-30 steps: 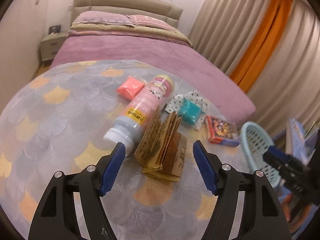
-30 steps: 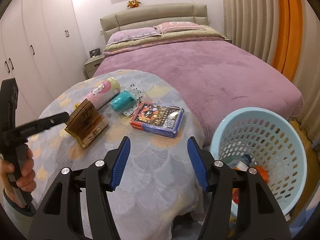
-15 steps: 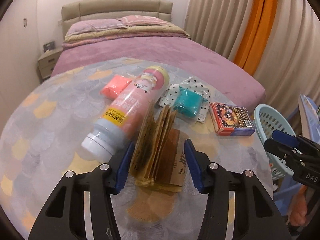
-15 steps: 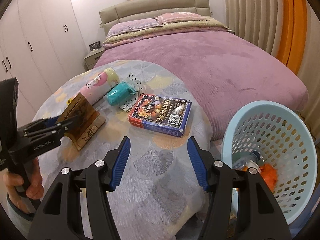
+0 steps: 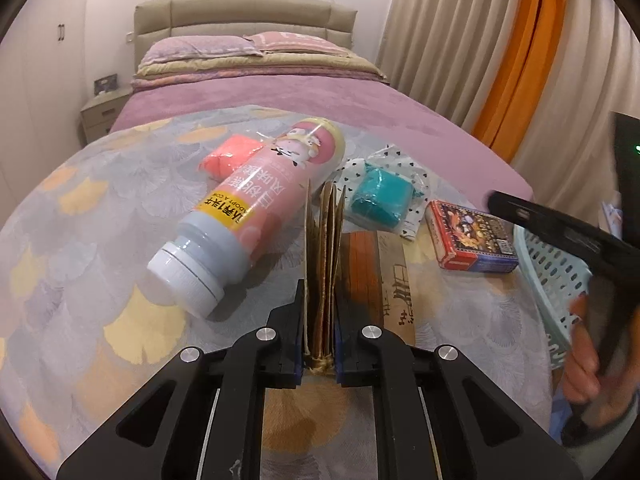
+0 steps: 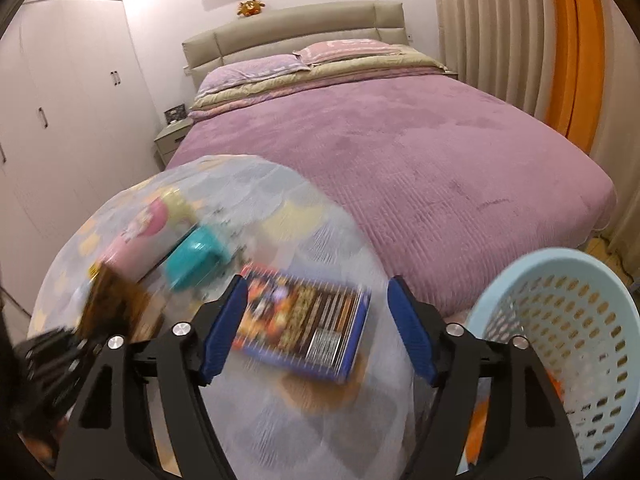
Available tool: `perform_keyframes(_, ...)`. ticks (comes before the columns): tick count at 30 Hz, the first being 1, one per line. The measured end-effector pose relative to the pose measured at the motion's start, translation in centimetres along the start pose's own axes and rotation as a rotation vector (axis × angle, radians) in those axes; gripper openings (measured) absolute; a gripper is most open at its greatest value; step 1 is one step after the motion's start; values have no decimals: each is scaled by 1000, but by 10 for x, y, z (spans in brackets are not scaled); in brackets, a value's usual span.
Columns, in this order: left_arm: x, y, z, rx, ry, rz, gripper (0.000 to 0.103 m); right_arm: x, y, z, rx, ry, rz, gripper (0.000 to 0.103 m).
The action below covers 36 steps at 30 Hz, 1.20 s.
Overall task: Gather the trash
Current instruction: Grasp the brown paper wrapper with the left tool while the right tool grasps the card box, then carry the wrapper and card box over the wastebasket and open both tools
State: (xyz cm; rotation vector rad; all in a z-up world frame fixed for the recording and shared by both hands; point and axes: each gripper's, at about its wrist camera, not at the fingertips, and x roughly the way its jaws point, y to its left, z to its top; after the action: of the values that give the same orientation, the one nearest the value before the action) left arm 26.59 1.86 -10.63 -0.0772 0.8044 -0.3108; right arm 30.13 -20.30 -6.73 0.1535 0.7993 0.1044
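My left gripper (image 5: 318,312) is shut on the upright flaps of a folded brown cardboard piece (image 5: 326,240) that stands on the round table (image 5: 80,240). A pink and white bottle (image 5: 248,216) lies on its side just left of it. Behind are a coral packet (image 5: 226,156) and a teal block (image 5: 380,198) on dotted wrap. A red and blue card box (image 6: 304,326) lies at the table's right edge, in front of my right gripper (image 6: 316,326), whose jaws are opening, one on each side of it, without touching it. The light blue basket (image 6: 560,344) stands to the right, beside the table.
A bed with a purple cover (image 6: 420,160) fills the room behind the table. Curtains (image 5: 500,60) hang on the right, wardrobes (image 6: 60,100) on the left, a nightstand (image 5: 102,114) by the bed. A hand (image 5: 588,364) holds the right gripper's handle in the left wrist view. The basket holds some items.
My left gripper sank onto the cardboard and shut on its flaps. My right gripper travelled left toward the card box, and its jaws widened around it.
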Motion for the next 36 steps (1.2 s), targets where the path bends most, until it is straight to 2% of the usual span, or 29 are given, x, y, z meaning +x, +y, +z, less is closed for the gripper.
perform_keyframes(7,0,9,0,-38,4,-25,9,39,-3,14,-18,103,39,69)
perform_keyframes(18,1,14,1,-57,9,-39,9,7,10,-26,-71,163,158,70)
perform_keyframes(20,1,14,1,-59,9,-40,9,4,17,-32,-86,163,163,73)
perform_keyframes(28,0,17,1,-60,7,-46,9,4,47,-40,-183,139,60,74)
perform_keyframes(31,0,15,1,-48,-1,-47,9,2,47,-41,-178,127,16,70)
perform_keyframes(33,-5,13,0,-34,-22,-50,9,-2,47,-43,-176,111,1,68)
perform_keyframes(36,-26,4,-1,12,-105,-84,9,-10,45,-45,-167,77,-6,66)
